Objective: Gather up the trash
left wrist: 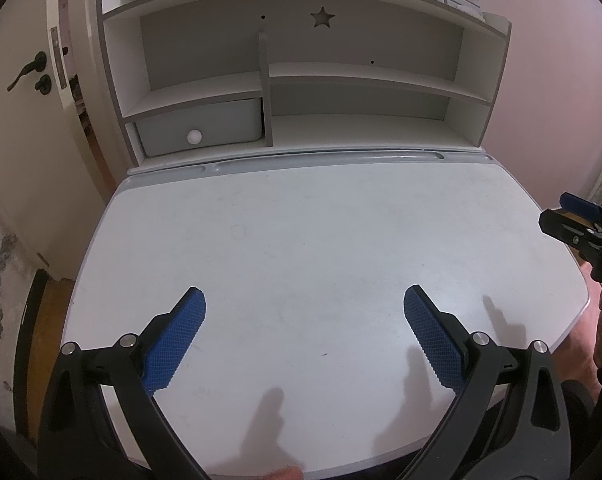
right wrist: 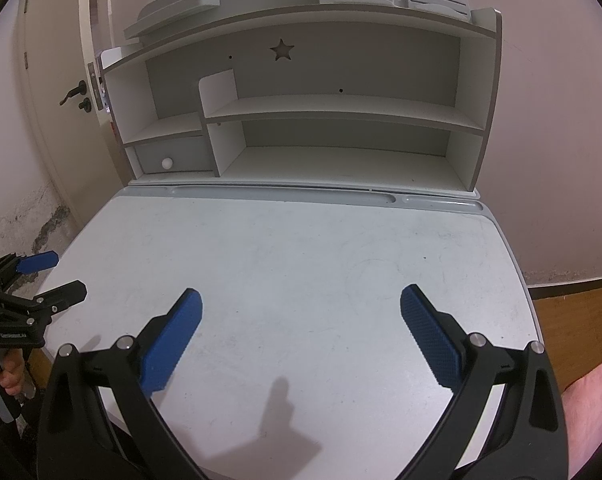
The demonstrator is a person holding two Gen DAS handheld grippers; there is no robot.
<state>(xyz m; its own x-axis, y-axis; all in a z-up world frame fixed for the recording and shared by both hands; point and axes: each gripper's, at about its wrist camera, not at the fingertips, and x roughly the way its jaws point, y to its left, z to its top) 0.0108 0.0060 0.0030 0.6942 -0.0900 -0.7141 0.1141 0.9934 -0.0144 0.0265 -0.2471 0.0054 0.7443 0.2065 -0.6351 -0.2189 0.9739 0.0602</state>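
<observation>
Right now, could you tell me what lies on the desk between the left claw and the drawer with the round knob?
Nothing: in the left wrist view, bare desktop stretches from the left claw to the drawer.

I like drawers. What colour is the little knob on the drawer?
The knob is white, on a pale grey drawer. It shows best in the left wrist view.

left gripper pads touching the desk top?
Apart. The left wrist view shows the left gripper open above the desk top, its finger shadows cast separately on the surface nearer the camera.
</observation>
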